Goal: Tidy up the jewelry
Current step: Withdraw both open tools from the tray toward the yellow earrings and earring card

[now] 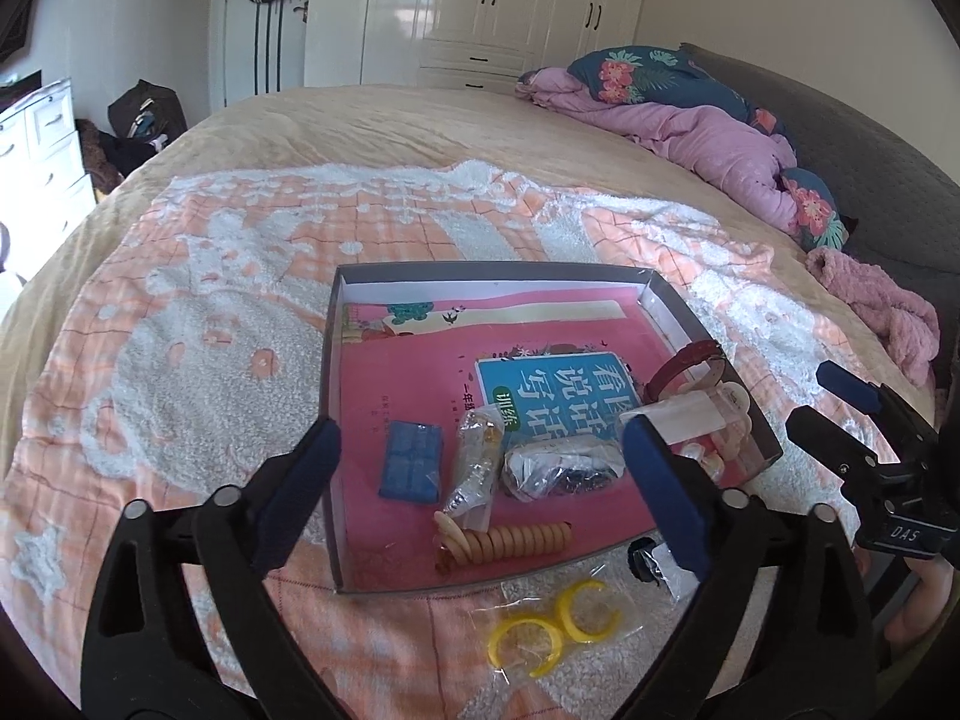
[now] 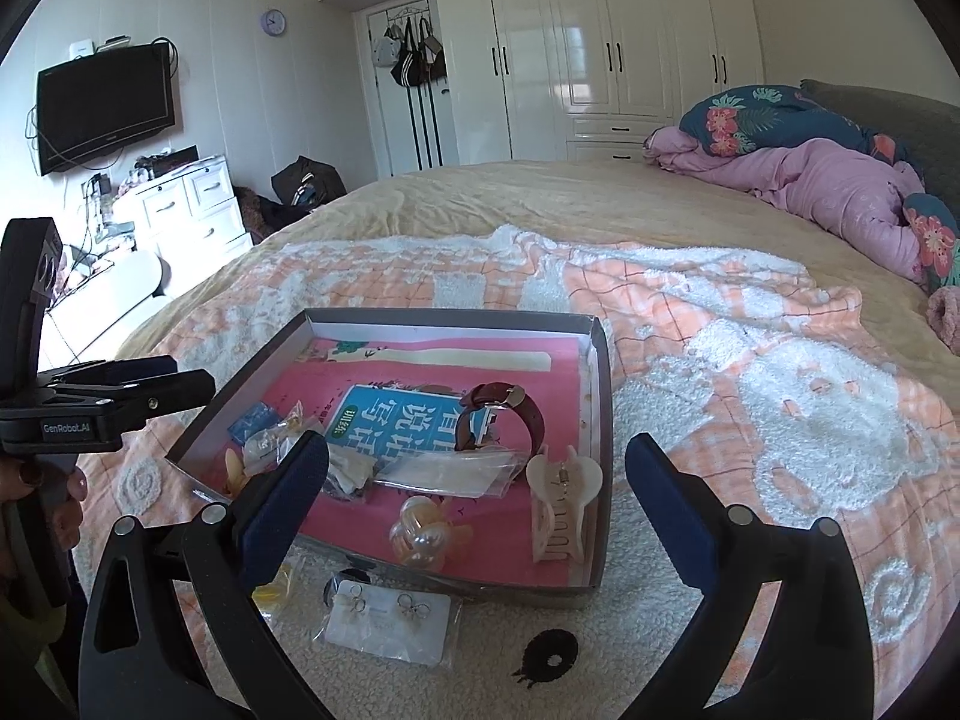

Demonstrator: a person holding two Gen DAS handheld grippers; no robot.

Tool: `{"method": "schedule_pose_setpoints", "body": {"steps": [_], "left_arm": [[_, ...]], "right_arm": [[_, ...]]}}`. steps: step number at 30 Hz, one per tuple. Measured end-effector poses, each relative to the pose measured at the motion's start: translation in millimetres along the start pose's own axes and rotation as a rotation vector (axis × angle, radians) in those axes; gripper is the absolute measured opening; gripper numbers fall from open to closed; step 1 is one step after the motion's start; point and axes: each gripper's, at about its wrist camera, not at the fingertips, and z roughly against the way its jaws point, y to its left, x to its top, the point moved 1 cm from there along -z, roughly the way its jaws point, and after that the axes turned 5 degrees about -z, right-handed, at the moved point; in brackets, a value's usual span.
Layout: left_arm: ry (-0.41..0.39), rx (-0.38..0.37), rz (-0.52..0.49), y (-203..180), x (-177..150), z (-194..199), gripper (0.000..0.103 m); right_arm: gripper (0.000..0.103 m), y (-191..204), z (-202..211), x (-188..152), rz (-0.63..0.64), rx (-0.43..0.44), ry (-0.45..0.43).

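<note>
A: Left gripper (image 1: 480,480)?
B: Spread wide, empty, poised over the box (image 1: 336,420) on the blanket (image 1: 210,300).

A: Right gripper (image 2: 480,504)?
B: Also spread wide, gripping nothing, above the box's near edge.

A: Inside the box?
B: Watch (image 2: 504,420) at 1 o'clock, white clip (image 2: 561,510) at 4 o'clock, pearly clip (image 2: 420,531) just left of that. Blue pad (image 1: 411,461), clear bags (image 1: 474,468) and beige coil (image 1: 516,540) toward 7 o'clock, all lying on a pink book (image 1: 420,372).

A: Outside the box?
B: Yellow rings (image 1: 555,621) in a clear bag and earring card (image 2: 387,621), both on the blanket at 6 o'clock, just beside the near wall
</note>
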Motion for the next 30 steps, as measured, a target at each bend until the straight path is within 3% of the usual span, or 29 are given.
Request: {"method": "schedule_pose_setpoints", "body": {"steps": [16, 30], "left_arm": [[-0.065, 0.028, 0.012, -2.1, -9.3, 44.1, 0.094], [-0.062, 0.052, -0.018, -2.4, -32.0, 68.2, 0.094]], "right_arm": [[0.099, 12.6, 33.3, 2.3, 0.03, 0.031, -0.053], [0.099, 34.4, 62.7, -8.6, 0.103, 0.048, -0.08]]}}
